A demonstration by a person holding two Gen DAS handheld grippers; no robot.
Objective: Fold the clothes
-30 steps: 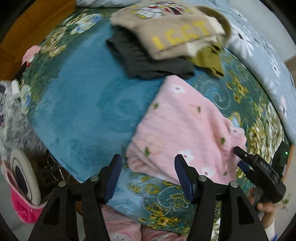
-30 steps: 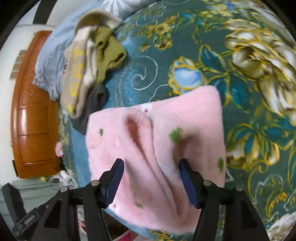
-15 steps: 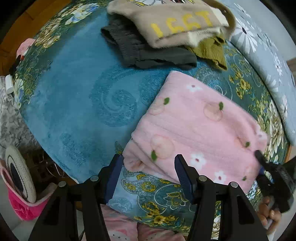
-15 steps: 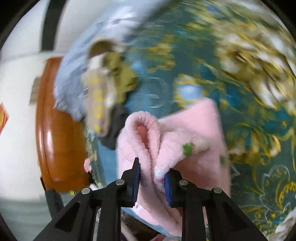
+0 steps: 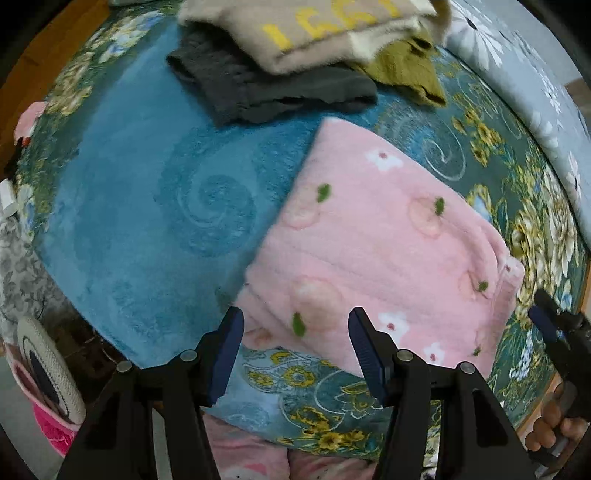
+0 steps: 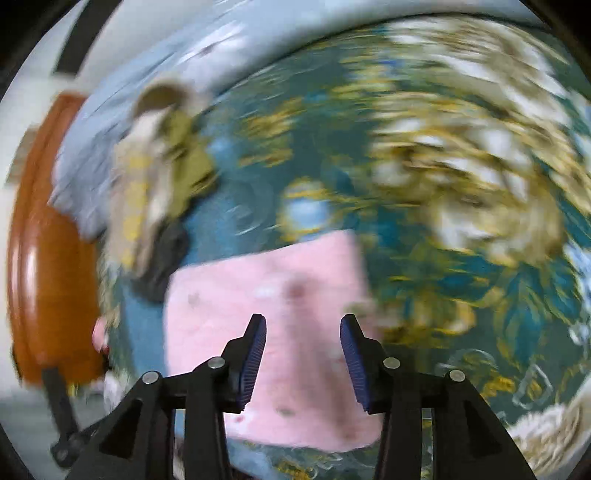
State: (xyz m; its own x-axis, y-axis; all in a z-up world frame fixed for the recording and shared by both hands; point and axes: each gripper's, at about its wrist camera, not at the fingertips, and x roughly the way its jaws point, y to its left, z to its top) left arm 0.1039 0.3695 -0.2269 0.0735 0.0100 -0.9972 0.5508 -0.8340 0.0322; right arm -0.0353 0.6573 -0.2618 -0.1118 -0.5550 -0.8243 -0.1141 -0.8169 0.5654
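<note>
A folded pink fleece garment [image 5: 384, 254] with flowers and green dots lies flat on the teal floral bedspread [image 5: 140, 206]. My left gripper [image 5: 295, 343] is open and empty, its fingers just above the garment's near left corner. My right gripper [image 6: 303, 350] is open and empty above the pink garment [image 6: 266, 295]; that view is motion-blurred. The right gripper also shows in the left wrist view [image 5: 554, 332], at the garment's right end.
A pile of folded clothes lies at the far side: beige sweater with yellow letters [image 5: 317, 29], dark grey garment [image 5: 266, 88], olive garment [image 5: 410, 66]. A light blue floral quilt [image 5: 535, 85] runs along the right. A wooden headboard [image 6: 44, 240] stands beyond.
My right gripper has opened and let go of the pink garment's fold, which now lies flat. The left gripper has moved closer to the garment's near corner.
</note>
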